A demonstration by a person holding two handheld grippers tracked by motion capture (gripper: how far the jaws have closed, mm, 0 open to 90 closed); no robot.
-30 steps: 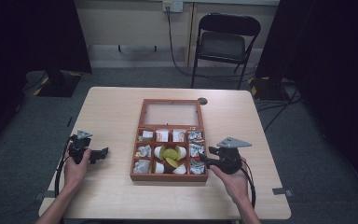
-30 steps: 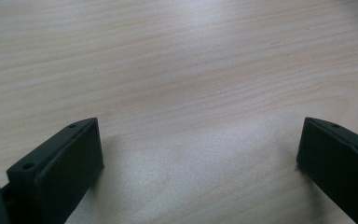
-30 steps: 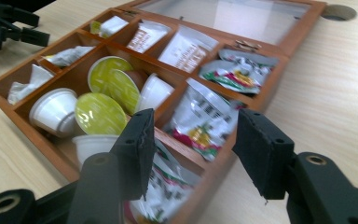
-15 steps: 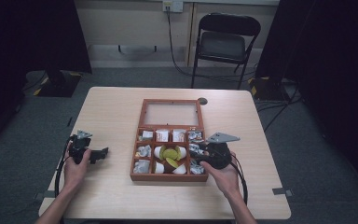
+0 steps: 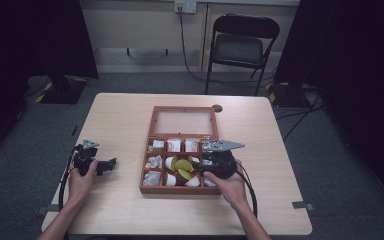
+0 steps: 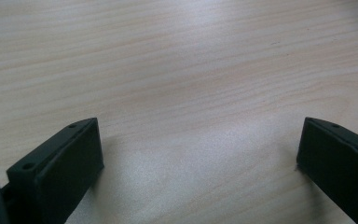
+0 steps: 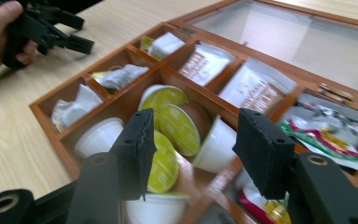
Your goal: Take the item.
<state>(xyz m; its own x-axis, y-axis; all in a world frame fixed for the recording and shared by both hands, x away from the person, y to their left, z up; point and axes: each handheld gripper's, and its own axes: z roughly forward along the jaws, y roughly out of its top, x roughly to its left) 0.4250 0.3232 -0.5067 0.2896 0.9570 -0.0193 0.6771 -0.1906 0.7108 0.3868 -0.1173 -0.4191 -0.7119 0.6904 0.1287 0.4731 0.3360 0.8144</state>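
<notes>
A wooden compartment box [image 5: 180, 190] lies at the table's middle with its glass lid [image 5: 183, 121] laid back. Its centre compartment holds yellow-lidded cups [image 5: 181, 165] and white cups. My right gripper [image 5: 196, 165] hovers open over the box's right side. In the right gripper view, the right gripper [image 7: 196, 128] has its jaws spread above the yellow-lidded cups [image 7: 175, 123], holding nothing. My left gripper [image 5: 111, 163] rests open on the table left of the box. In the left gripper view, the left gripper [image 6: 200, 135] has bare tabletop between its jaws.
Sachets [image 7: 205, 63] and crumpled wrappers [image 7: 77, 109] fill the box's outer compartments. A small dark disc [image 5: 217, 108] lies behind the lid. A folding chair [image 5: 240, 45] stands beyond the table's far edge. The other hand's left gripper [image 7: 77, 32] shows past the box.
My right gripper has moved left from beside the box to over its right and centre compartments. The left gripper has stayed put.
</notes>
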